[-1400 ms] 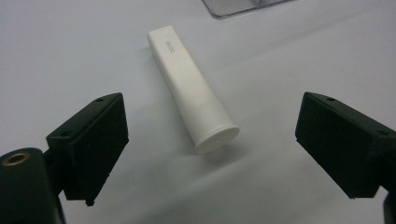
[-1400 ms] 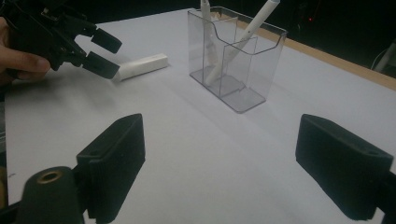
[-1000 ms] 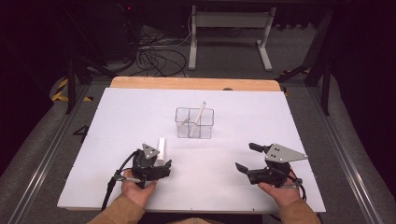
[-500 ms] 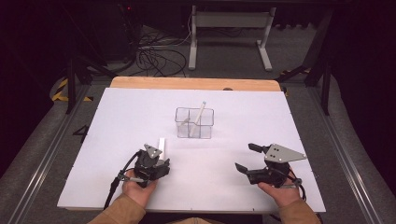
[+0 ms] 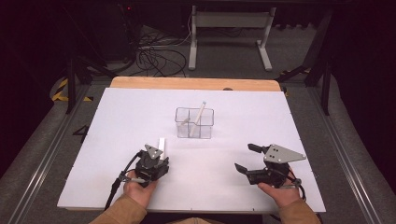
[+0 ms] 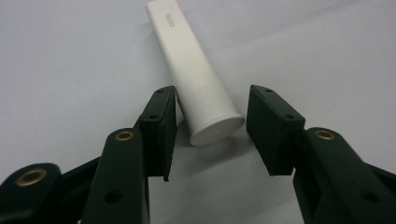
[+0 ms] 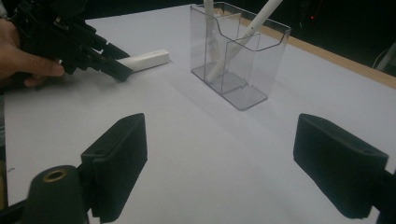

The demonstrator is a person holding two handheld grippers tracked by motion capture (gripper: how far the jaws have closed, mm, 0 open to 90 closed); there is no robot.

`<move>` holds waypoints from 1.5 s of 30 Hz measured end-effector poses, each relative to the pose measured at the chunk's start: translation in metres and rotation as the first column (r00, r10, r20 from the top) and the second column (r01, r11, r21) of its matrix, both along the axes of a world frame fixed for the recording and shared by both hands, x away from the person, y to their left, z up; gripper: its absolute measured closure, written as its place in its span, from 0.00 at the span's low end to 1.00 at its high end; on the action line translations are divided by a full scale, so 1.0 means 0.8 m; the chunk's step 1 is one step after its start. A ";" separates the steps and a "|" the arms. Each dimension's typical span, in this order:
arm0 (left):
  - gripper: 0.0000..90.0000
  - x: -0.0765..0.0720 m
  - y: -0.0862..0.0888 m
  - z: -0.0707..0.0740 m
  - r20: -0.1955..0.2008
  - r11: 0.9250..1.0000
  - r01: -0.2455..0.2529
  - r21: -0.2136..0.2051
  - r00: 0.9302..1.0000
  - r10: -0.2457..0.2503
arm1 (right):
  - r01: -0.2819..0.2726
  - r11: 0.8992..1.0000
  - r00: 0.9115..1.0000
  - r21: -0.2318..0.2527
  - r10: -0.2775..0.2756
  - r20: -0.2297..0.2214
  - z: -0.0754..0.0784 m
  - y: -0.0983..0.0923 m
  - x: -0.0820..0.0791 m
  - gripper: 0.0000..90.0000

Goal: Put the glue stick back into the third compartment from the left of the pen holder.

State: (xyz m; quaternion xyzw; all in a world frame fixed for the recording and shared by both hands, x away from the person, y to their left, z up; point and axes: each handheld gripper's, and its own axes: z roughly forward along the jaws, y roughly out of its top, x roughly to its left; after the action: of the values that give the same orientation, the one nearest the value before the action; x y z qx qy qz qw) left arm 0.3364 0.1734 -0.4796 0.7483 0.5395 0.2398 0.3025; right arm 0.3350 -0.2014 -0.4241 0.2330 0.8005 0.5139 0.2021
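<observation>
Left hand-held gripper [image 6: 210, 123] sits low over the white surface [image 5: 116, 121], jaws astride the capped end of a white tube [image 6: 189, 74] lying flat. Jaws have just been closing; one pad is just beside the tube, the other apart from it, so not yet clamped. In the high view the tube [image 5: 161, 143] lies just ahead of the left hand-held gripper [image 5: 156, 156], near the front-left of a clear divided holder [image 5: 194, 123]. Two white sticks lean in the holder [image 7: 243, 56]. Right hand-held gripper [image 7: 219, 163] hovers released, jaws wide, nothing between them, well apart from the tube [image 7: 144, 59].
</observation>
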 end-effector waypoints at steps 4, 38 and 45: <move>0.64 0.002 0.002 0.000 0.001 1.000 -0.007 -0.008 1.000 0.007 | 0.003 1.000 1.000 -0.001 -0.003 0.003 0.000 0.000 0.000 0.20; 0.72 0.000 0.006 0.010 0.023 1.000 -0.006 -0.017 1.000 0.007 | -0.004 1.000 1.000 -0.008 0.004 0.010 -0.001 0.003 -0.002 0.20; 0.72 -0.003 0.014 0.022 0.048 0.999 0.017 -0.043 0.999 -0.015 | -0.006 1.000 1.000 -0.009 0.006 0.010 -0.001 0.003 -0.002 0.20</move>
State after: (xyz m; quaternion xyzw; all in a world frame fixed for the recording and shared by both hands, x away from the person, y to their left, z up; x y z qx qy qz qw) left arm 0.3340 0.1843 -0.4624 0.7399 0.5314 0.2434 0.3331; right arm 0.3337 -0.1993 -0.4249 0.2270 0.8025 0.5121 0.2055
